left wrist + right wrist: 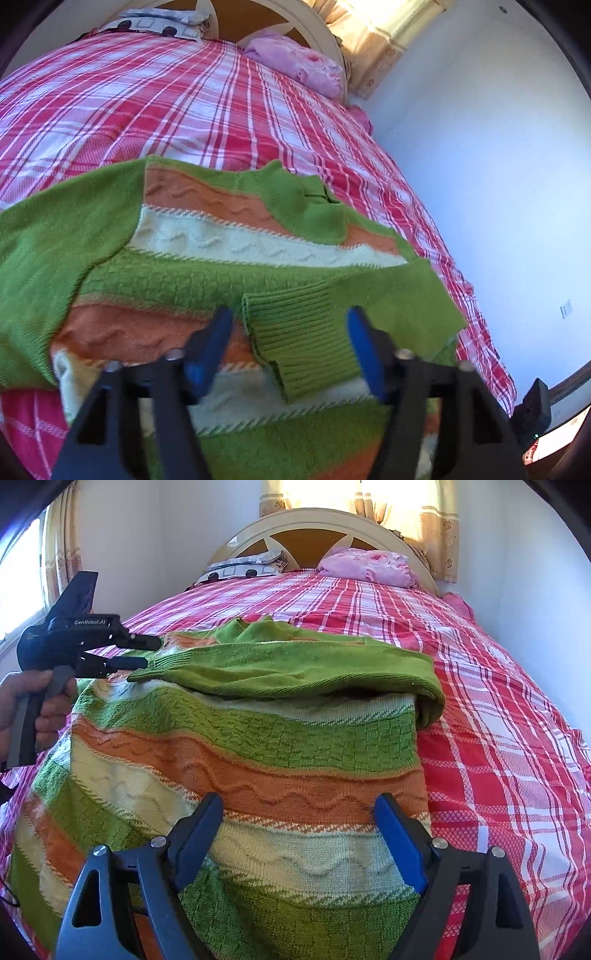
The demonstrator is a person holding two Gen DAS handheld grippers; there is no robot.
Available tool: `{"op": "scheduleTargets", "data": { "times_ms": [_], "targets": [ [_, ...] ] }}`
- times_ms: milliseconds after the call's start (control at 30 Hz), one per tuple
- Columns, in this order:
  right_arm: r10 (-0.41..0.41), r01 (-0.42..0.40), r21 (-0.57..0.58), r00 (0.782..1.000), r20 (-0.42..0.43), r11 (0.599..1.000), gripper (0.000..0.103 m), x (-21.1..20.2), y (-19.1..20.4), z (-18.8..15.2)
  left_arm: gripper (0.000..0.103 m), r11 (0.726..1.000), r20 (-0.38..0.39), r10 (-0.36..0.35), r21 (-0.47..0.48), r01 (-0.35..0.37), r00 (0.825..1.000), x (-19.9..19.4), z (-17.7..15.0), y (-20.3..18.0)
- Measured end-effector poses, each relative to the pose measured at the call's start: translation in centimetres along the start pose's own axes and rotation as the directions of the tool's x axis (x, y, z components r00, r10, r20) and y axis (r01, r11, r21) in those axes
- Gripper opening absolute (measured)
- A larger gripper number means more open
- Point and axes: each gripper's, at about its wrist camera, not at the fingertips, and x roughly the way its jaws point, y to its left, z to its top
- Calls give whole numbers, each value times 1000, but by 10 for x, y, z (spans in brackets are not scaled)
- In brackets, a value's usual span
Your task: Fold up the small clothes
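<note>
In your left wrist view, the green, orange and cream striped knitted sweater lay spread on the bed's red and white plaid cover. Your left gripper had its 2 blue fingers well apart, the sweater's ribbed green cuff lying between them, unpinched.

In your right wrist view, the same sweater covered the near bed, 1 green sleeve folded across its chest. Your right gripper stood wide open above the knit, holding nothing. Your left hand held the other gripper just beside that sleeve's cuff.
</note>
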Motion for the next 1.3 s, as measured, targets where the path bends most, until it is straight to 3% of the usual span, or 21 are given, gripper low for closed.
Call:
{"op": "scheduleTargets", "data": {
  "times_ms": [100,200,233,267,333,433,500,633,867,933,1100,1167,1267,1300],
  "targets": [
    [0,0,0,1000,0,1000,85,0,0,0,67,1000,-28,-23,10,23,999,12,-2,-2],
    [-1,1,-1,1000,-2,1000,85,0,0,0,48,997,-51,22,78,-18,998,24,-9,-10],
    [1,-1,0,1000,-3,1000,85,0,0,0,15,995,-57,20,99,-14,998,25,-9,-13],
    [2,-2,1,1000,-2,1000,85,0,-1,0,8,996,-84,-21,88,28,996,26,-8,-12],
    [1,-1,1,1000,-1,1000,85,0,-1,0,8,997,-40,-53,61,56,998,14,-3,-10],
    [-1,1,0,1000,-2,1000,85,0,0,0,8,994,59,-55,102,49,997,-17,10,-14],
    [-2,2,-1,1000,-2,1000,85,0,-1,0,8,993,85,-74,99,66,994,-31,18,-11],
    [-2,2,0,1000,-2,1000,85,0,0,0,8,995,99,-57,83,49,993,-44,26,1],
    [-1,1,0,1000,-3,1000,86,0,-1,0,8,999,45,22,42,-24,999,-22,8,29],
    [-1,1,1,1000,-5,1000,86,0,-1,0,11,998,46,41,37,-43,998,-15,1,38],
    [19,-19,38,1000,-7,999,86,-17,-10,0,36,996,46,91,1,-91,995,-23,-4,36],
    [14,-15,50,1000,12,999,86,-37,-17,-5,57,993,73,110,32,-112,991,-39,-11,27],
    [-29,30,58,999,-15,998,86,-64,-31,-24,75,982,154,130,116,-148,979,-70,-37,11],
    [-42,43,71,999,-25,997,86,-75,-37,-35,76,976,169,136,147,-161,976,-79,-51,7]
  ]
}}
